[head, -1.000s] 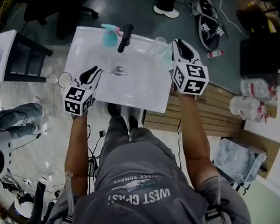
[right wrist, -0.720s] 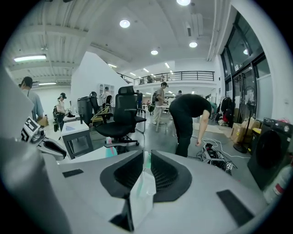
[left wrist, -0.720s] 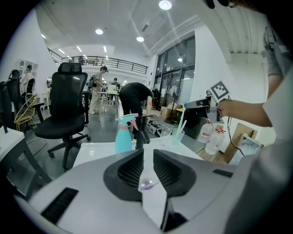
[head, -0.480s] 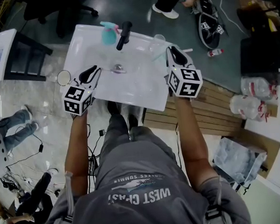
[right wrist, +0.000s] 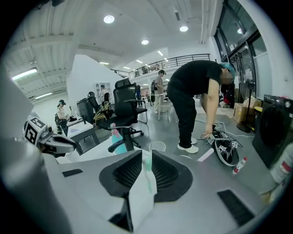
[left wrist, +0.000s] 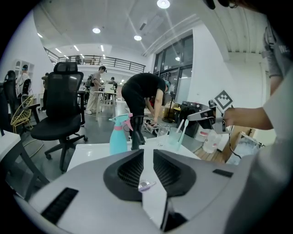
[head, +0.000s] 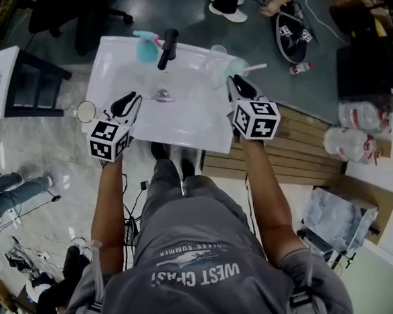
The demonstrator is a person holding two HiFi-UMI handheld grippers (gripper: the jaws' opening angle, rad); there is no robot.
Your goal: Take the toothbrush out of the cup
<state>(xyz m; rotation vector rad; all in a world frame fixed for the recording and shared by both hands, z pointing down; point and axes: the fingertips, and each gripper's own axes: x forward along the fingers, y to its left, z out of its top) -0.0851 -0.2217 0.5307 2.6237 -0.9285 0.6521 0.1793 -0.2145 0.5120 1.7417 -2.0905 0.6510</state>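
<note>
Now right gripper (right wrist: 146, 155) fingers opening around toothbrush (right wrist: 147, 176); left gripper (left wrist: 148, 153) slightly apart, empty

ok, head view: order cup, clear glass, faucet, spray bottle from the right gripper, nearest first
1. Cup, just ahead of the right gripper, whose fingers are opening, nothing gripped.
2. Clear glass, beyond cup.
3. Faucet, back centre.
4. Spray bottle, left of faucet.

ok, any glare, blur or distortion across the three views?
Head view: sharp, but the white sink is nearly overexposed. Left gripper view: heavy fisheye, black corners, ceiling light blown out. Right gripper view: same fisheye and dark corners, with a mosaic patch over the bending person.
</note>
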